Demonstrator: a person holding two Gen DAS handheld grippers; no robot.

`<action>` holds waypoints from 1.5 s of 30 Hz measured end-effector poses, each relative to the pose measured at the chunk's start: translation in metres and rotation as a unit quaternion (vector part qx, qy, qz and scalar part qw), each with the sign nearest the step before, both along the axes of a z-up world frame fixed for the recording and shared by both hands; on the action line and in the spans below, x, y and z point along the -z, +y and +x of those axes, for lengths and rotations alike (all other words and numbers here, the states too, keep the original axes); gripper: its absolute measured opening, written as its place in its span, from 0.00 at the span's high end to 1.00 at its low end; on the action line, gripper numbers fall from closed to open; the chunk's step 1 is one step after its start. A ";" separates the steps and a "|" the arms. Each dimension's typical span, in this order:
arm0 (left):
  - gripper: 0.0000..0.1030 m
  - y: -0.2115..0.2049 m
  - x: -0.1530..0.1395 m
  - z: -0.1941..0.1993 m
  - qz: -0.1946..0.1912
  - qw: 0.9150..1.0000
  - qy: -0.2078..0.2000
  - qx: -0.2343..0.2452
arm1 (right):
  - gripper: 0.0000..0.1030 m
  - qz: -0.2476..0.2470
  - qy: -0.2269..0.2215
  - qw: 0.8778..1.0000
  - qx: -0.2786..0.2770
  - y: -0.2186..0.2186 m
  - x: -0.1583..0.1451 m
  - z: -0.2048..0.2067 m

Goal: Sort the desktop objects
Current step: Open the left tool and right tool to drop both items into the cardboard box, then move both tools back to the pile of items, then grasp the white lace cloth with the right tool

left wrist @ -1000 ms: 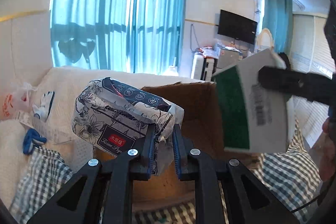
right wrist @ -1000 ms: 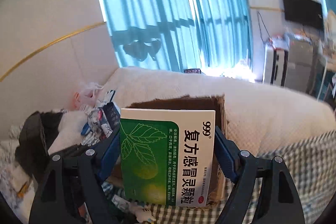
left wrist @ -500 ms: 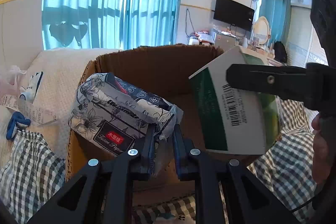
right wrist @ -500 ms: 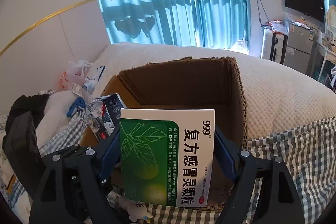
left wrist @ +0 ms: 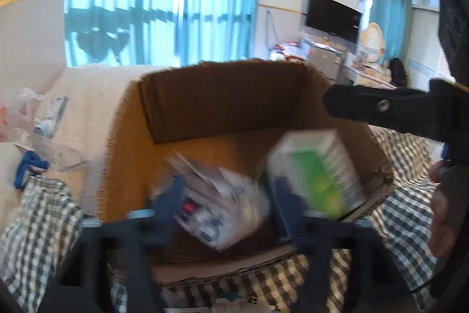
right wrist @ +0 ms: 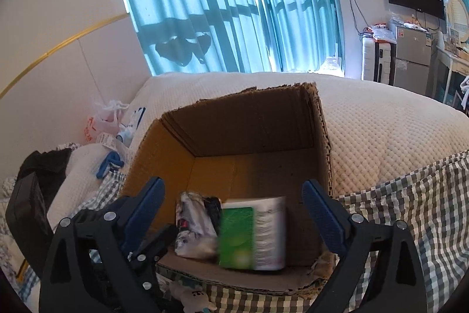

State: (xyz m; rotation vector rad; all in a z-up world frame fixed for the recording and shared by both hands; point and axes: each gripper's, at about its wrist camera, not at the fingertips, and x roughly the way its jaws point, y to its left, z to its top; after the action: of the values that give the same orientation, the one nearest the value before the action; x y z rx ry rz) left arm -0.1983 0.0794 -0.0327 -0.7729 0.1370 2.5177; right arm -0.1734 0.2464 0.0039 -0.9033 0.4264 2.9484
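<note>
An open cardboard box (right wrist: 293, 119) (left wrist: 205, 96) stands on the bed. A green-and-white medicine box (right wrist: 253, 232) (left wrist: 316, 169) drops inside it, blurred by motion. A floral tissue pack (right wrist: 193, 228) (left wrist: 222, 204) falls next to it on the left, also blurred. My right gripper (right wrist: 233, 210) is open and empty above the box's near edge. My left gripper (left wrist: 228, 207) is open, its blue pads (left wrist: 173, 195) spread on either side of the tissue pack. The right gripper's black finger (left wrist: 381, 107) shows in the left wrist view.
A white quilted cover (right wrist: 381, 137) and a checked cloth (right wrist: 425, 210) lie around the box. A blue item (right wrist: 110, 163), a receipt and a plastic bag (right wrist: 99, 119) lie to the left. A small plush toy (right wrist: 190, 297) sits in front of the box.
Both grippers have opened. The medicine box and the tissue pack have left the jaws and are falling into the cardboard box.
</note>
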 end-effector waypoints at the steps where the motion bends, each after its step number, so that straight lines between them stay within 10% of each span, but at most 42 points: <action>1: 0.15 -0.002 -0.002 0.002 0.004 1.000 0.008 -0.007 | 0.08 0.000 0.002 1.000 0.001 0.001 -0.002 0.003; 15: 0.00 -0.056 -0.031 0.039 0.014 0.996 -0.015 -0.091 | 0.08 -0.010 0.011 1.000 -0.009 -0.001 -0.013 0.065; 31: 0.00 -0.130 0.058 0.085 0.023 0.972 -0.145 -0.186 | 0.08 0.024 -0.084 0.991 -0.097 -0.051 0.059 0.089; 45: 0.00 -0.150 0.063 0.111 0.003 0.965 -0.125 -0.231 | 0.08 0.039 -0.136 0.980 -0.138 -0.078 0.102 0.091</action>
State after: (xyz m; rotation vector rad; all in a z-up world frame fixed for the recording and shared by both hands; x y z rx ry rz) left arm -0.0877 -0.0710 -0.0956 -1.2299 -0.1584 2.8122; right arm -0.0821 0.1684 -0.0978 -1.4370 0.1851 2.9829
